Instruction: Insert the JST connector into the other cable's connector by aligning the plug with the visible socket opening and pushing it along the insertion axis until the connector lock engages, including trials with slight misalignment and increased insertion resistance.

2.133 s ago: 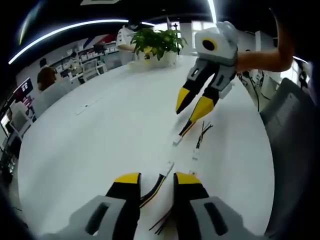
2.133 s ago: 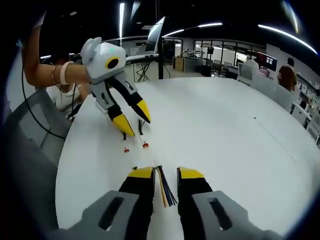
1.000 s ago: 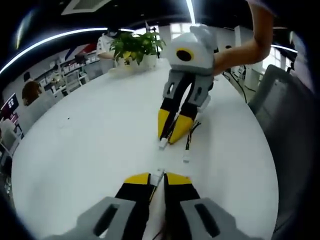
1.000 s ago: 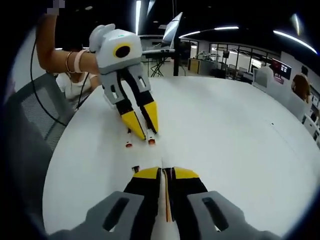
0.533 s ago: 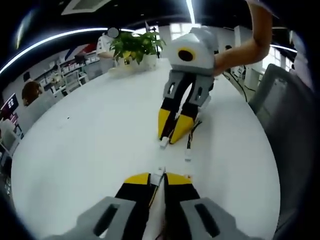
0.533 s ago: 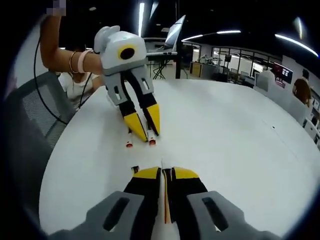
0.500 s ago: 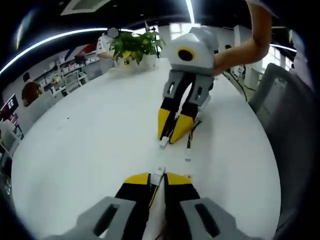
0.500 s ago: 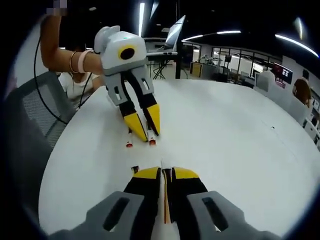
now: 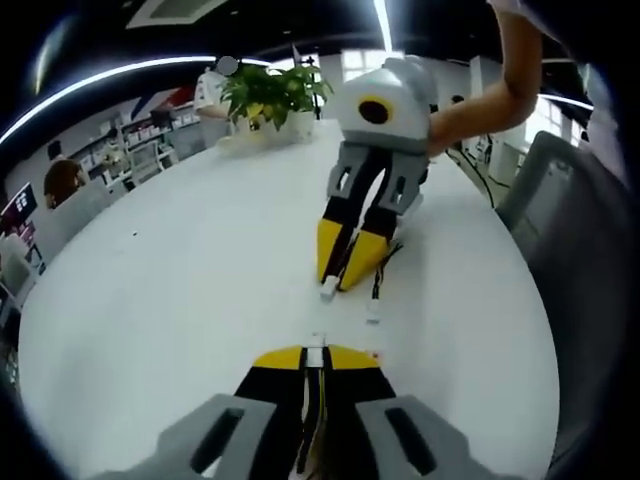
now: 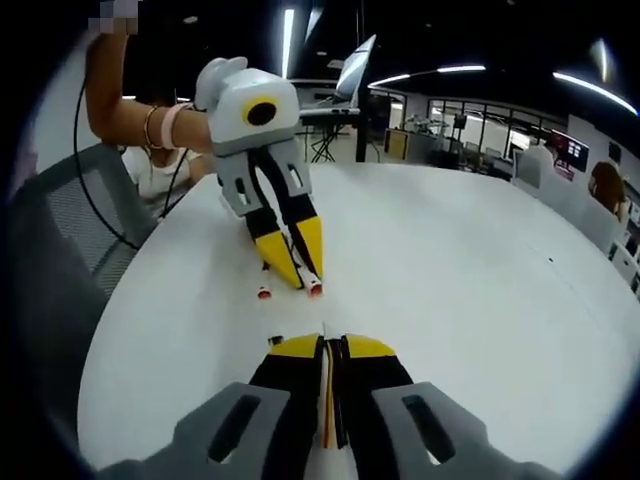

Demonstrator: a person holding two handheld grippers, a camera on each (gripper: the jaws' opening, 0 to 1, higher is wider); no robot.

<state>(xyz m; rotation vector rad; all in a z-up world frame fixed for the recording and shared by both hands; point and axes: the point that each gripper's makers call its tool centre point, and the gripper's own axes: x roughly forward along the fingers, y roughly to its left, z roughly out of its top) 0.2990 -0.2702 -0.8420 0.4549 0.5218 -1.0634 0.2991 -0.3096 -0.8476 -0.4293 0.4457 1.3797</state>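
Left gripper pinched tight on white connector, bottom center; right gripper squeezed on wires, facing across white table.

Bright ceiling strips — fisheye-warped edges

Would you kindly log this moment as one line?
left gripper: shut on white JST connector | right gripper: shut on coloured wires | connectors: apart, unmated | round white table
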